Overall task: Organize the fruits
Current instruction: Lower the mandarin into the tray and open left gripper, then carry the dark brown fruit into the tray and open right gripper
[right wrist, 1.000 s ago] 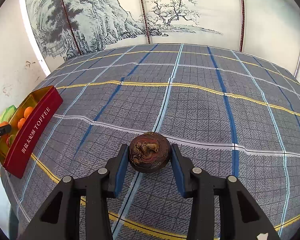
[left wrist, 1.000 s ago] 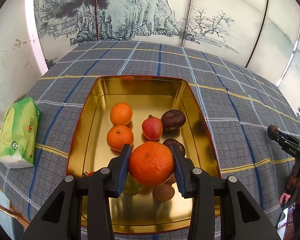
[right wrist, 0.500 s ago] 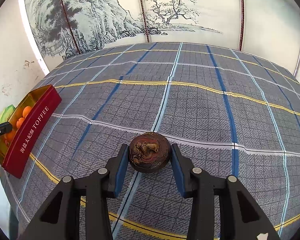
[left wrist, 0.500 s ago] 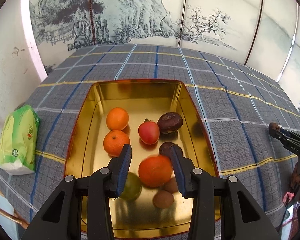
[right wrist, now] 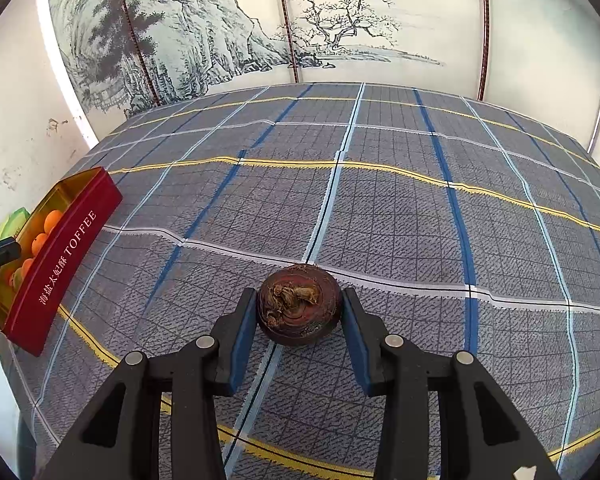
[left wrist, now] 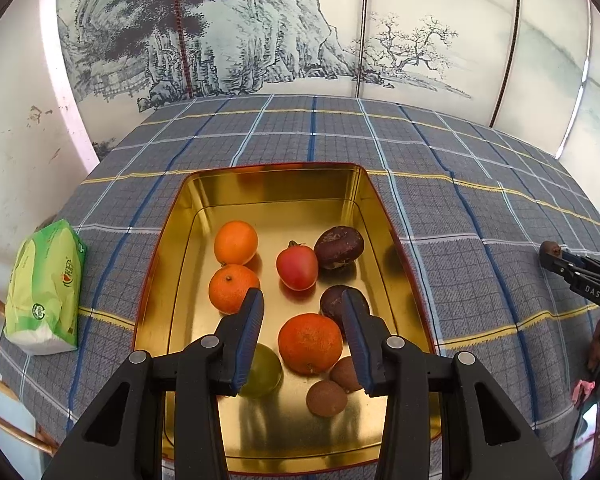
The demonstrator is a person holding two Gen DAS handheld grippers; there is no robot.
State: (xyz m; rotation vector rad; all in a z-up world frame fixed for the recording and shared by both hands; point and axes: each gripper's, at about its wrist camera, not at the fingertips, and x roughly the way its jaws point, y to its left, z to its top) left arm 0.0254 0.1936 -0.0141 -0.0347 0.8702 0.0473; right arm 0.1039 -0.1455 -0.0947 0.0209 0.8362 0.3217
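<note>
A gold tin [left wrist: 180,280] with red outer sides stands on the plaid cloth in the left wrist view. In it lie a large orange [left wrist: 310,343], two smaller oranges [left wrist: 236,242] [left wrist: 230,288], a red fruit [left wrist: 297,267], two dark purple fruits [left wrist: 339,247] [left wrist: 332,300], a green fruit [left wrist: 266,368] and two small brown ones [left wrist: 326,398]. My left gripper [left wrist: 301,300] hovers over the tin, open, with the large orange lying below it. My right gripper [right wrist: 299,300] is shut on a dark brown round fruit [right wrist: 299,304] over the cloth, well right of the tin [right wrist: 68,248].
A green tissue pack [left wrist: 44,292] lies left of the tin near the table's edge. The plaid cloth [right wrist: 380,208] stretches flat to the painted screen [right wrist: 260,32] at the back. The right gripper with its fruit shows at the far right [left wrist: 548,250] of the left wrist view.
The large orange left my left gripper's jaws and dropped into the tin, where it now rests. My right gripper has kept still with the brown fruit.
</note>
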